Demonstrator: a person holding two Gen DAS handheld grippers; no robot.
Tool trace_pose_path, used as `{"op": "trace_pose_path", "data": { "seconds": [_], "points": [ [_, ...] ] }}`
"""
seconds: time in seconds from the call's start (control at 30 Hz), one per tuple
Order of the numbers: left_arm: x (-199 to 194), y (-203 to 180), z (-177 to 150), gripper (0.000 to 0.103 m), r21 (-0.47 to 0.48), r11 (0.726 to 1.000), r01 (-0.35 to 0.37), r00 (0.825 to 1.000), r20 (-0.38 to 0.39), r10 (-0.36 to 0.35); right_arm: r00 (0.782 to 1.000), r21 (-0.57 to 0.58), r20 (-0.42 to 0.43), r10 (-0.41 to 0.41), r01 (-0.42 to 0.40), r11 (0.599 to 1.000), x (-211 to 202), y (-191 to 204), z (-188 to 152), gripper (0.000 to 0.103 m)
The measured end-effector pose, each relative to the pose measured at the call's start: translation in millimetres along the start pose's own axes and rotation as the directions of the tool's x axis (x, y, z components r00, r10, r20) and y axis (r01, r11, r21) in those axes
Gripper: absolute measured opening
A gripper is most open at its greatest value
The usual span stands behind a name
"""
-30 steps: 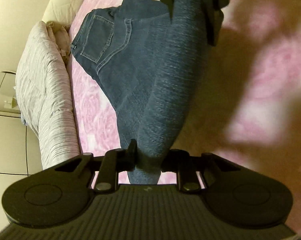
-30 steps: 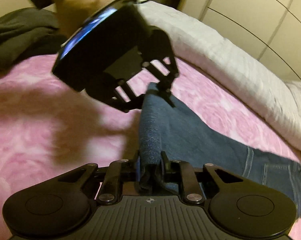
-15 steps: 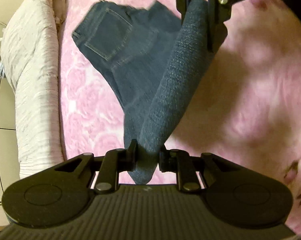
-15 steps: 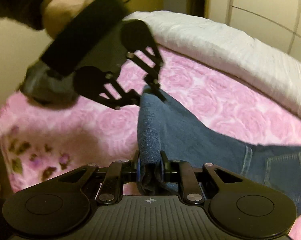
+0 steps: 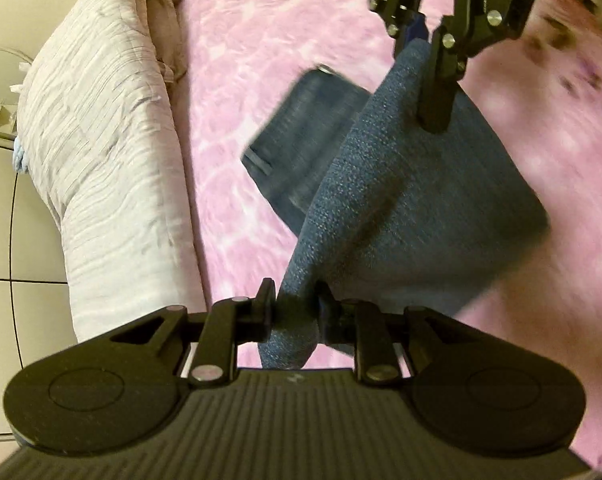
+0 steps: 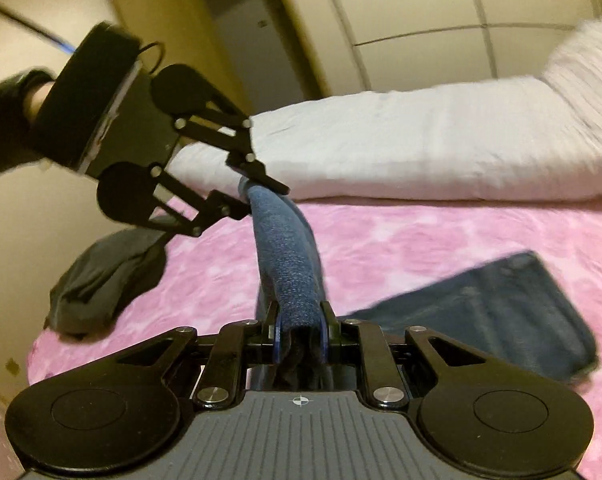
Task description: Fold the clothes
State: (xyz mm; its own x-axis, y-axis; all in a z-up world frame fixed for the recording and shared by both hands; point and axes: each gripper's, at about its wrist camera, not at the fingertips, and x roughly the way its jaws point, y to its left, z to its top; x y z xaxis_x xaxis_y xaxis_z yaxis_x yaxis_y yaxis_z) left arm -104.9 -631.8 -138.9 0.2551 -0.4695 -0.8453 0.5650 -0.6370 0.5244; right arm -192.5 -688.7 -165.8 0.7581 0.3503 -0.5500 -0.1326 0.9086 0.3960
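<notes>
Jeans (image 5: 401,184) now hang higher off the pink blanket (image 5: 237,80) than a second ago, folded over. Left gripper (image 5: 295,306) and right gripper (image 6: 299,330) stay clamped on the denim edge, its waist trailing on the bed.

My feeds are lit by warm, yellowish indoor light, fairly dim; I see no hard glare; the pink bed cover (image 5: 237,80) smears with motion blur in both views, worst toward the right edge of the left wrist view; the jeans (image 6: 501,312) lying flat are soft and streaked, while the fold nearest each lens stays sharp; fisheye bending curves the white duvet (image 6: 421,148) and wardrobe lines; corners fall to black vignette.
</notes>
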Motion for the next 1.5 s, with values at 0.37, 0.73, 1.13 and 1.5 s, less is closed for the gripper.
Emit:
{"op": "trace_pose_path", "data": {
  "seconds": [0.37, 0.73, 1.13, 1.5],
  "points": [
    [104.4, 59.7, 71.2, 0.043, -0.315, 0.947, -0.056, 0.998, -0.039, 0.046, 0.993, 0.451, -0.057, -0.101, 0.116, 0.885, 11.9, -229.3, -49.4, 0.020],
    [165.7, 36.0, 41.0, 0.044, -0.542, 0.836, 0.086, 0.990, -0.046, -0.131, 0.988, 0.626, 0.003, -0.157, 0.120, 0.771, 9.5, -248.9, -80.8, 0.028],
    [182.0, 36.2, 49.9, 0.044, -0.601, 0.791, 0.111, 0.990, 0.001, -0.138, 0.974, 0.620, -0.039, -0.224, 0.199, 0.759, 11.2, -283.6, -54.1, 0.018],
    [184.7, 14.8, 14.8, 0.044, -0.625, 0.773, 0.108, 0.984, -0.041, -0.171, 0.979, 0.633, -0.030, -0.201, 0.174, 0.755, 17.3, -265.9, -61.8, 0.016]
  ]
}}
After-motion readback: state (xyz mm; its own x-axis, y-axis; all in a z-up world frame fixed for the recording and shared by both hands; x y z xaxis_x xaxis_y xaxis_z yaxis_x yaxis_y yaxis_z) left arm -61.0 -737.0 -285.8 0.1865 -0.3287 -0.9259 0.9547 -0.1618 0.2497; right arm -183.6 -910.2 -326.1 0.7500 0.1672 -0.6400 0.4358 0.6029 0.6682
